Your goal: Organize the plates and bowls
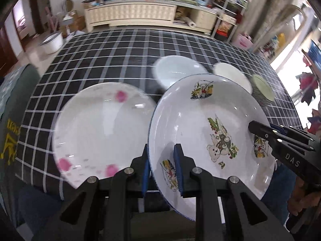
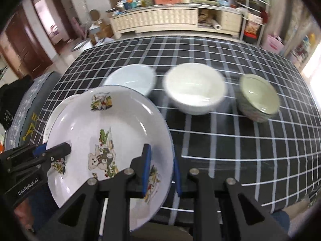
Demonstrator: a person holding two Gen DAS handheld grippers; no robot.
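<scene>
A white plate with bear pictures is held above the table, tilted. My left gripper is shut on its left rim, and my right gripper is shut on its right rim. Each gripper shows in the other's view: the right gripper, the left gripper. A white plate with pink flowers lies flat on the checked cloth to the left, partly hidden under the bear plate in the right wrist view. Behind stand a pale blue bowl, a white bowl and a green bowl.
The table wears a black cloth with white checks. A cluttered cream sideboard stands beyond the far edge, with shelves at the right. A white basin sits on the floor at the left. A person's hand grips the right tool.
</scene>
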